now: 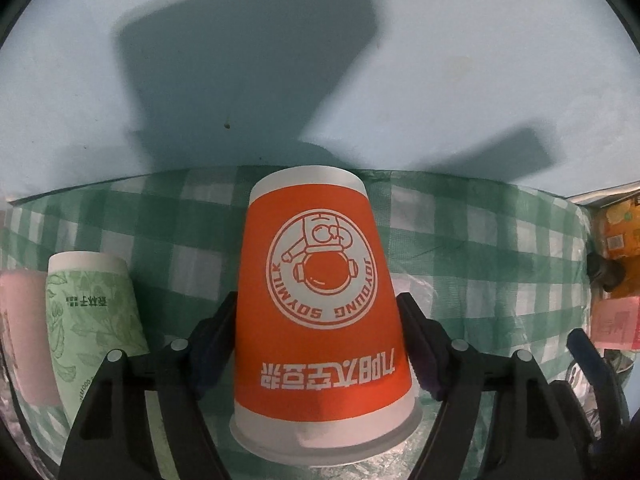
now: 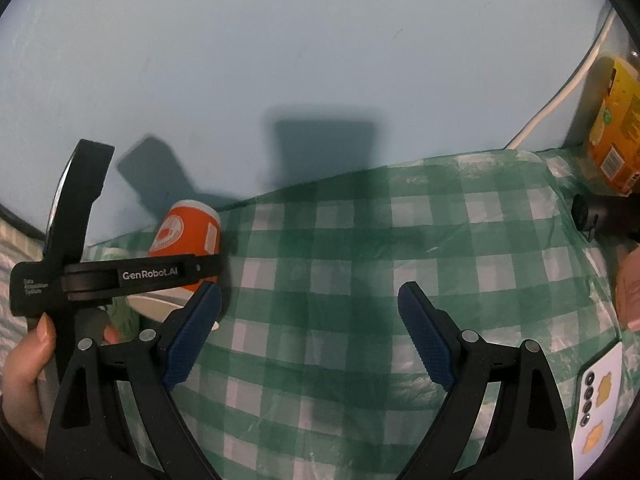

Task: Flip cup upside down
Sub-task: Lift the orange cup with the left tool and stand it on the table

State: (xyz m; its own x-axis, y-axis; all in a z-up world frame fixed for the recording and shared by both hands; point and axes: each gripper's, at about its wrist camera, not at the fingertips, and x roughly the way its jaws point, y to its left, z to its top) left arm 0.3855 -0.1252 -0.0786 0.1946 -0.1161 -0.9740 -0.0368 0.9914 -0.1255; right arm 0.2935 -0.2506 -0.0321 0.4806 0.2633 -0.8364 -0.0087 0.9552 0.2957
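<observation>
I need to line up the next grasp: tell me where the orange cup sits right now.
The orange Joyoung soymilk cup stands upside down on the green checked tablecloth, between the left gripper's fingers, with a green leaf-print cup to its left.

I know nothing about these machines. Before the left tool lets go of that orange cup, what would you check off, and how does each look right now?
1. Orange cup mouth-down, print inverted: ok.
2. Left tool gripping both cup sides: ok.
3. Rim resting flat on the checked cloth: cannot tell.
4. Green cup apart from the orange one: ok.
5. Right tool open, holding nothing: ok.
</observation>
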